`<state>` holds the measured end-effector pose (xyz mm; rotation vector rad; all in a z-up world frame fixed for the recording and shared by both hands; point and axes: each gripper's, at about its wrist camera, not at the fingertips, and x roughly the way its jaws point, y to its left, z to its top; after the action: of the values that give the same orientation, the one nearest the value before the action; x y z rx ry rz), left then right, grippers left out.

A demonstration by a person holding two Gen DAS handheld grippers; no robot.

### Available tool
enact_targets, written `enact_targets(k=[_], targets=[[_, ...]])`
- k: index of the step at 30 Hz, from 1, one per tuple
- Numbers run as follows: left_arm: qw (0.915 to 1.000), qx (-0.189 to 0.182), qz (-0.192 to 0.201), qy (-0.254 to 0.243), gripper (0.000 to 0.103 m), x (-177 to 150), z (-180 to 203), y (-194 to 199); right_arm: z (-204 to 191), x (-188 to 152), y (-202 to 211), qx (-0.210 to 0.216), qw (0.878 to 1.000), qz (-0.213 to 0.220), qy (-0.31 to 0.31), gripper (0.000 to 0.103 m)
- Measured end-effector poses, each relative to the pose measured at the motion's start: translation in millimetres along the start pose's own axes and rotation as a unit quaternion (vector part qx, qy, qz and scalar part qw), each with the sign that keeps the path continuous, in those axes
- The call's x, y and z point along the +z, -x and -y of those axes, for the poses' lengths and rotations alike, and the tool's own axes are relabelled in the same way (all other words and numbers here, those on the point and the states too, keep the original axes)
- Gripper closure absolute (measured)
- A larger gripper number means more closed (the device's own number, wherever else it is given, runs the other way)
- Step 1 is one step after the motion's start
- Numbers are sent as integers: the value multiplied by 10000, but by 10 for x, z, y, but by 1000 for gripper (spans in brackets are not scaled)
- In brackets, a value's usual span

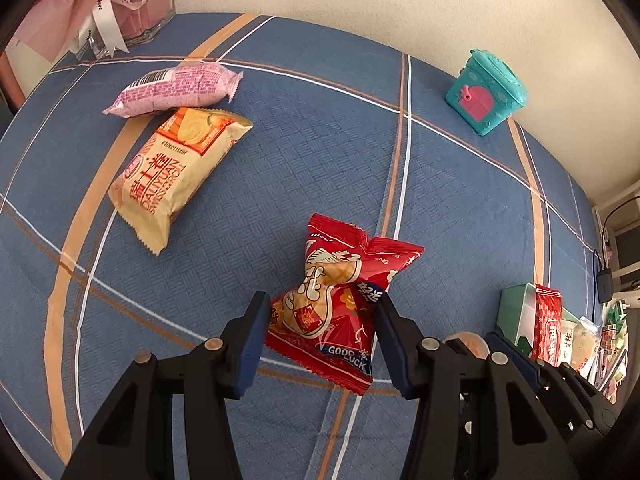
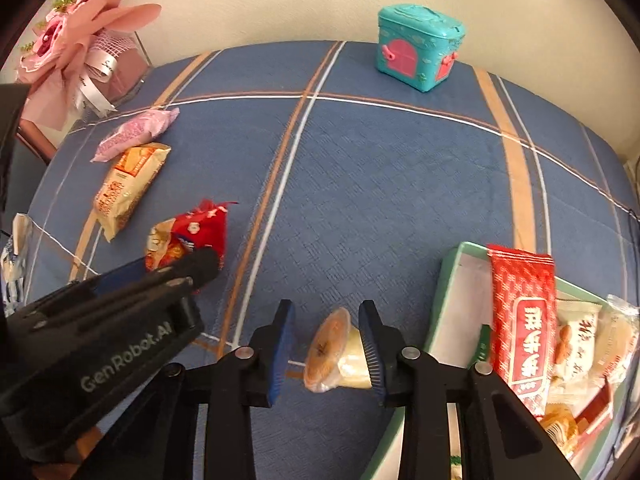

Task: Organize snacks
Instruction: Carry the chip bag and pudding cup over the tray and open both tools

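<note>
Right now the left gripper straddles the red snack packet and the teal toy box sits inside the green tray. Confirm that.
Not quite. The left gripper does straddle the red snack packet, but the right wrist view shows the teal toy box on the tablecloth, far from the green tray.

Open cloth (image 2: 380,184) at centre: passage unobstructed. Left side blocked by pink packet (image 2: 134,133), yellow packet (image 2: 128,188) and red packet (image 2: 192,236). Right side bounded by green box (image 2: 442,300); teal box (image 2: 420,46) set far back.
</note>
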<state>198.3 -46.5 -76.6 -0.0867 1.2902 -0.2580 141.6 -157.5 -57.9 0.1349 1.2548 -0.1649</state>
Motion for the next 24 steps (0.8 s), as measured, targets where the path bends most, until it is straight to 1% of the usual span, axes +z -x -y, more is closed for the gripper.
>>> enact_targets(k=[2,3,7,10,16,19,24], targets=[[10000,-28,-25,33,49,-10,-3,7,30,-29,-1,-82,9999,-66,-85,62],[10000,-62,-38,47,49,-32,-22,29,35,16,-1,-70,9998,-111,-129,62],[9999,-114,-69,84,49,-79,-25,63,114,-40,-40,-23,9989,-315,-340,57],[9998,-136,-93,99,49,-113,-25,76,162,-79,-77,63,9981,-432,-434,56],[9996,-154,-149,157,49,-126,-19,25,125,-100,-109,58,9985,-399,-372,56],[9997,-146,-139,154,49,-125,-17,27,108,-109,-153,95,9982,-388,-441,60],[9997,-155,-113,174,49,-130,-22,50,97,-116,-167,141,9984,-283,-468,61]])
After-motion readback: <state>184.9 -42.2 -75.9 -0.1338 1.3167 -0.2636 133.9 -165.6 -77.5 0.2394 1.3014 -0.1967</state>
